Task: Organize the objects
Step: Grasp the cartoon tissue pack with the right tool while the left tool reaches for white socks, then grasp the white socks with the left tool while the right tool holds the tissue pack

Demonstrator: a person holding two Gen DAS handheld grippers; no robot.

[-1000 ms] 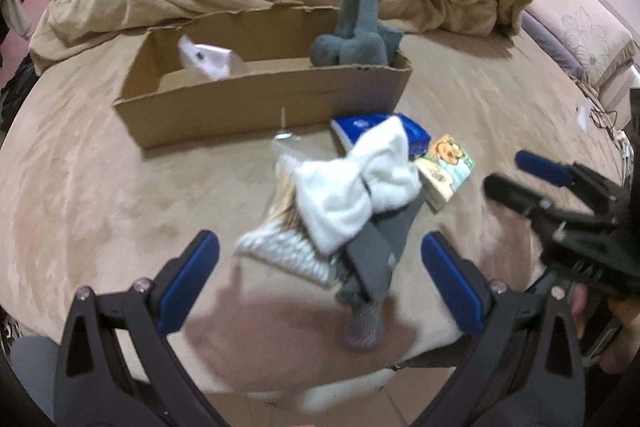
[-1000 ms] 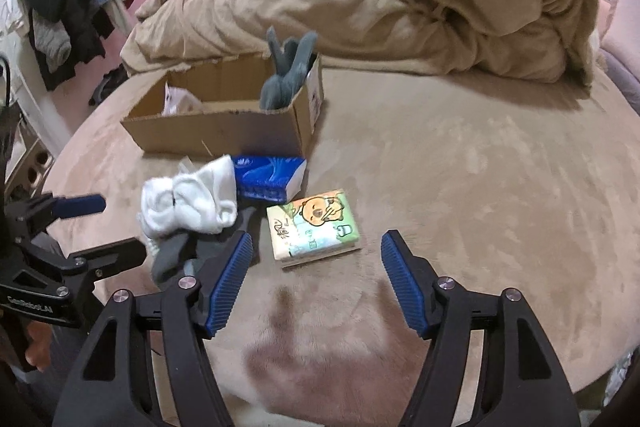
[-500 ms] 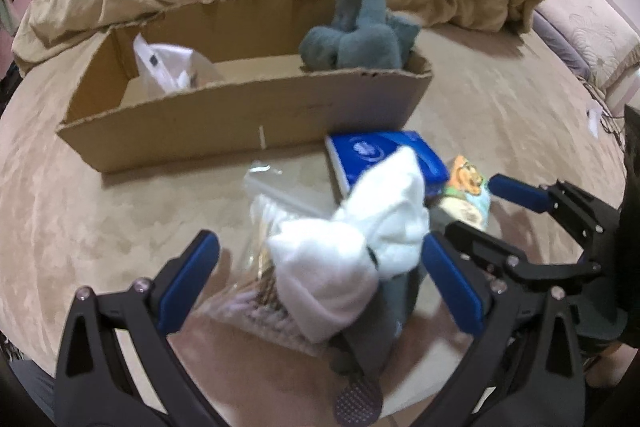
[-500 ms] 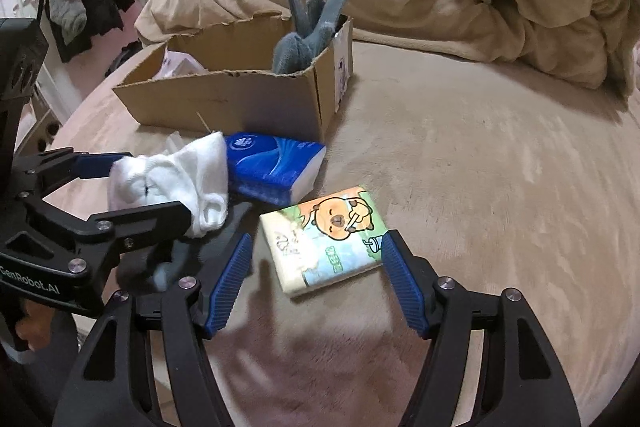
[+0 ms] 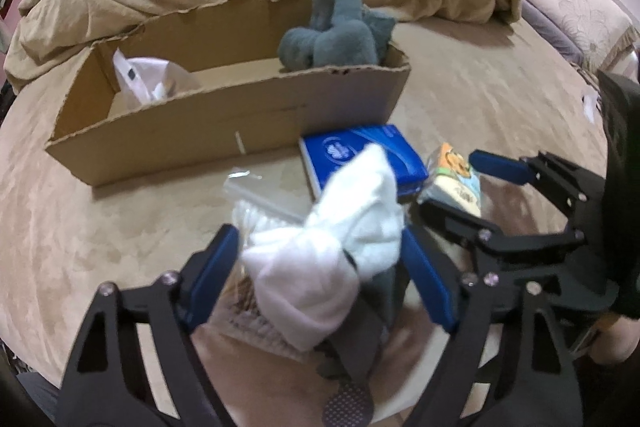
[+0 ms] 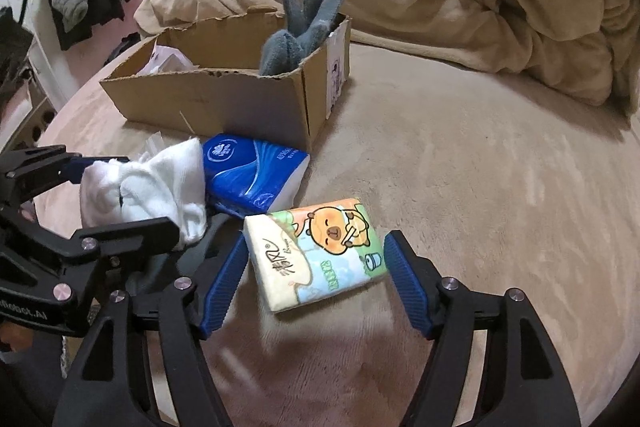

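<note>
The left gripper (image 5: pixel 320 267) was observed low in the centre of the left wrist view, its blue-padded jaws spread to either side of a rolled white sock bundle (image 5: pixel 340 251); whether the pads pressed the fabric could not be told. The bundle was recorded lying on a dark grey garment (image 5: pixel 360 339) and over a clear plastic packet (image 5: pixel 260 195), with its upper end overlapping a blue tissue pack (image 5: pixel 360 151). The right gripper (image 6: pixel 316 279) was noted low in the centre of the right wrist view, jaws released and apart, with a cartoon-printed pocket tissue pack (image 6: pixel 320 251) lying between them on the tan bedspread (image 6: pixel 480 187), no firm contact being visible. An open brown cardboard box (image 6: pixel 216 99) was found in the upper middle of that frame, just behind the blue pack, holding a grey-blue plush toy (image 6: pixel 300 35) at its right end and a white plastic bag (image 5: pixel 148 79) at its left.
</note>
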